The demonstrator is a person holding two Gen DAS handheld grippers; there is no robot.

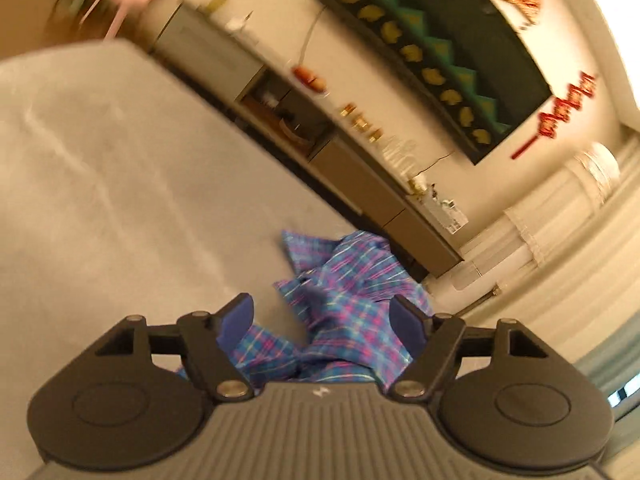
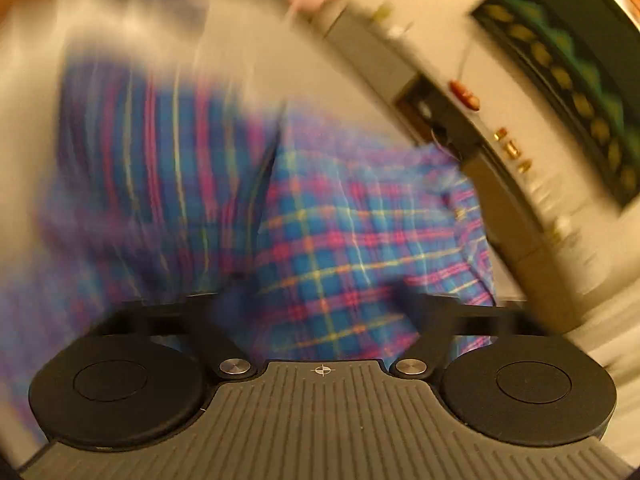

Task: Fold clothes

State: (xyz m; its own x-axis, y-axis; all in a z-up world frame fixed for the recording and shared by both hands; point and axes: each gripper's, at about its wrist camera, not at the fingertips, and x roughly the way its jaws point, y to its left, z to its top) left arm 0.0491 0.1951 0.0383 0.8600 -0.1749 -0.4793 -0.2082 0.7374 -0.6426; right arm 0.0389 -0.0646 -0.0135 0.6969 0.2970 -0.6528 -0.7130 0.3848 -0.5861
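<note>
A grey bench (image 1: 120, 168) fills the left of the left wrist view. On it, at lower centre, lies a crumpled plaid shirt (image 1: 344, 300) in blue, pink and pale yellow checks, bunched in folds, its near part hidden behind the left gripper (image 1: 326, 312). That gripper's jaws stand wide apart, the cloth below them, not pinched. In the right wrist view the shirt (image 2: 320, 240) spreads across the middle, badly blurred at left. The right gripper (image 2: 320, 296) is smeared; its fingers seem apart over the cloth, but I cannot tell its grip.
</note>
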